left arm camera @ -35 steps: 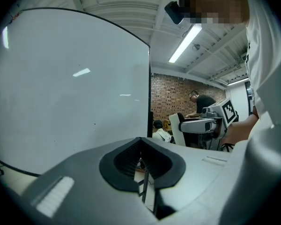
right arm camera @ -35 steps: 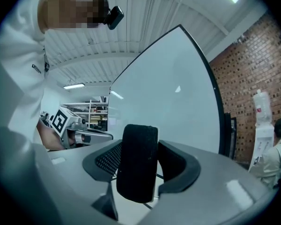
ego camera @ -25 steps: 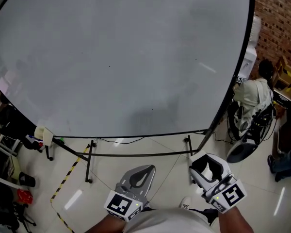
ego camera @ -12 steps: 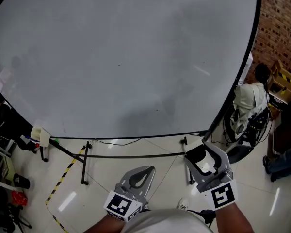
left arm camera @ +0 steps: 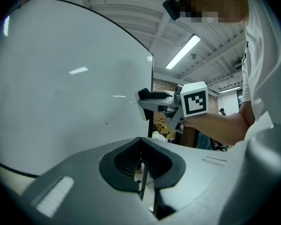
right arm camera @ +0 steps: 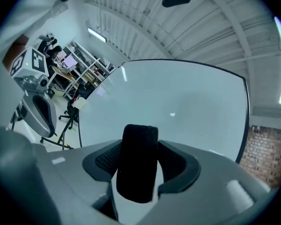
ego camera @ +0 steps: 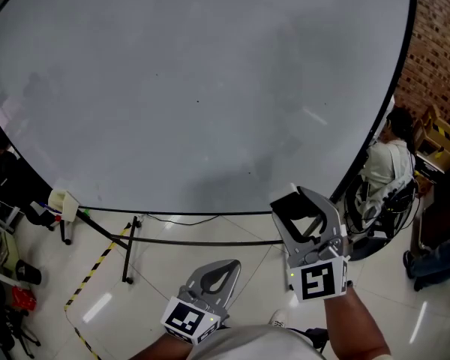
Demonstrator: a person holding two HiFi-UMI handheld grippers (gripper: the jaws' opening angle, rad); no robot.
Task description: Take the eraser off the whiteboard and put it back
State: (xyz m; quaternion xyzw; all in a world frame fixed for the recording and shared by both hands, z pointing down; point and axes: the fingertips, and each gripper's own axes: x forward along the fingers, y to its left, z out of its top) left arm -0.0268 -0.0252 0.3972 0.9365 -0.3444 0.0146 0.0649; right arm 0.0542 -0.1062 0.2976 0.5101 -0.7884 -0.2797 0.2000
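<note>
- In the head view, the black eraser [ego camera: 286, 202] is held in the right gripper [ego camera: 306, 214], in front of the lower edge of the whiteboard [ego camera: 210, 88]. Contact with the board cannot be told. The left gripper [ego camera: 219, 272] is seen lower, apart from the board.
- In the left gripper view, its jaws are pressed together and nothing is between them. A black-and-white square marker is shown on the cube [left arm camera: 194, 99] of the right gripper.
- In the right gripper view, the eraser is clamped between both jaws. Its long axis is directed along the jaws, toward the whiteboard, and its end is seen past the fingertips.
</note>
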